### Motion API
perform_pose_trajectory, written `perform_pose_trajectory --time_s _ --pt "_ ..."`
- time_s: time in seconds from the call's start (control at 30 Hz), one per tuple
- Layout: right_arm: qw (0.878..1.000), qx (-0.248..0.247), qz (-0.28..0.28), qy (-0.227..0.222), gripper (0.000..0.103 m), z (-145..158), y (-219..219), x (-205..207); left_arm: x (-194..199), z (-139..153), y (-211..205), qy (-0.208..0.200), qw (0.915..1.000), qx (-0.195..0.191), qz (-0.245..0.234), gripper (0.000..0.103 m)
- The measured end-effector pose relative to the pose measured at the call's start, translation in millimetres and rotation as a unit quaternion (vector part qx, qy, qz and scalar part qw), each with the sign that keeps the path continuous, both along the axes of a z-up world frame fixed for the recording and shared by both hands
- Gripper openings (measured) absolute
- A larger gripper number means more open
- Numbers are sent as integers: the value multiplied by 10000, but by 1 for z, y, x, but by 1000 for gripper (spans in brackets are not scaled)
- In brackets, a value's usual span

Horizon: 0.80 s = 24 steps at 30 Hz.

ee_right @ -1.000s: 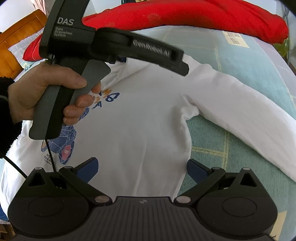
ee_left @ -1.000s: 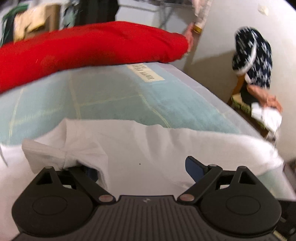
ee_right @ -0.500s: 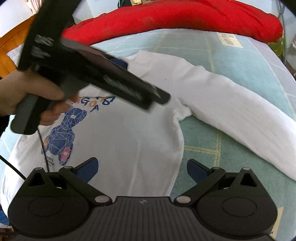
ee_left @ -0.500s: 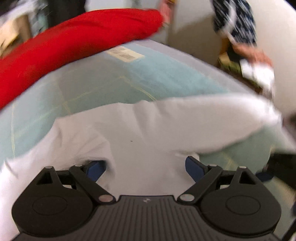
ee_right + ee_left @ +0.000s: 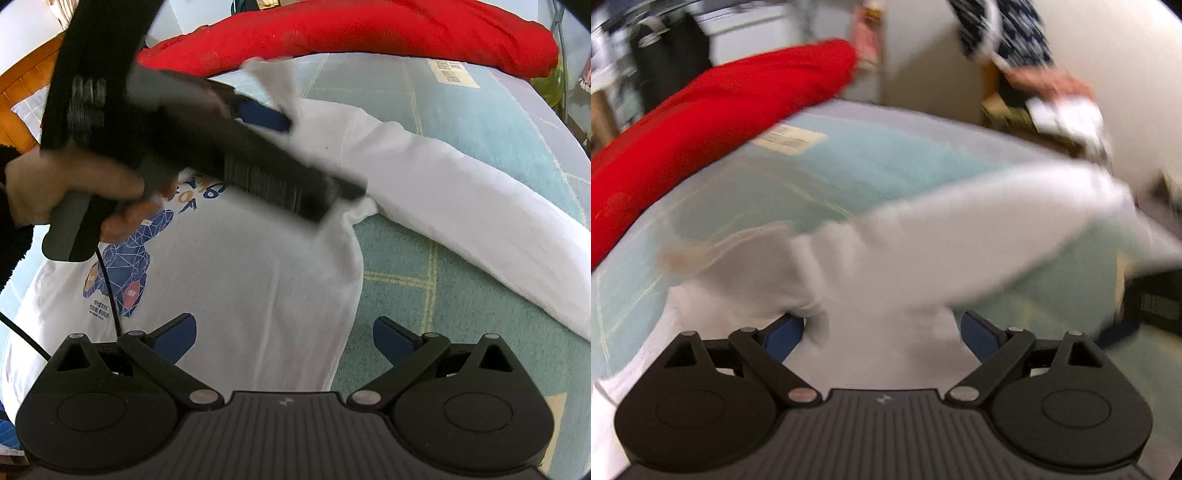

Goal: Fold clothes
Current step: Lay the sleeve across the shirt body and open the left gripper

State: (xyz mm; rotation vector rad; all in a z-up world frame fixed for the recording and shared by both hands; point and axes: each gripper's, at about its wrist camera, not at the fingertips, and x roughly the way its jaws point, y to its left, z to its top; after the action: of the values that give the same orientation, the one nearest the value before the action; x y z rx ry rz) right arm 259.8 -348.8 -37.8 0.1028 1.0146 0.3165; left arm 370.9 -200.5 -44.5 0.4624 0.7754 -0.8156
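Note:
A white long-sleeved shirt (image 5: 258, 277) with a blue print lies face up on the bed. Its sleeve (image 5: 461, 206) stretches out to the right. My right gripper (image 5: 284, 332) hangs open over the shirt's side edge near the hem, with cloth below it and nothing pinched. A hand (image 5: 74, 184) holds the left gripper tilted over the chest, and one of its blue fingers (image 5: 264, 116) reaches the shoulder by the collar. In the blurred left wrist view, the left gripper (image 5: 882, 332) stands wide open with the shirt (image 5: 886, 266) bunched between its fingers.
A long red bolster (image 5: 351, 33) lies across the far end of the teal bed mat (image 5: 461, 110). A wooden headboard (image 5: 22, 92) stands at the left. Beyond the bed's right edge are a wall and a pile of clothes (image 5: 1015, 44).
The left gripper has rolled and slid across the shirt toward the shoulder and collar, so its view has tilted. Its jaws stay wide. The right gripper has held still.

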Motion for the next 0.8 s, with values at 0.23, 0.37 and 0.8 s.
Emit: perform_pose_trajectory --time_s 0.23,0.37,0.8 --pt "9999 -10 -103 -11 103 1 -1 0 -3 15 26 291 9980 -510 247 91" --pt "9999 31 -152 -27 103 3 -1 1 4 23 58 274 9930 -708 909 91" --pt "10000 23 46 -65 103 9 34 16 -23 -2 220 436 9415 -557 3295 91"
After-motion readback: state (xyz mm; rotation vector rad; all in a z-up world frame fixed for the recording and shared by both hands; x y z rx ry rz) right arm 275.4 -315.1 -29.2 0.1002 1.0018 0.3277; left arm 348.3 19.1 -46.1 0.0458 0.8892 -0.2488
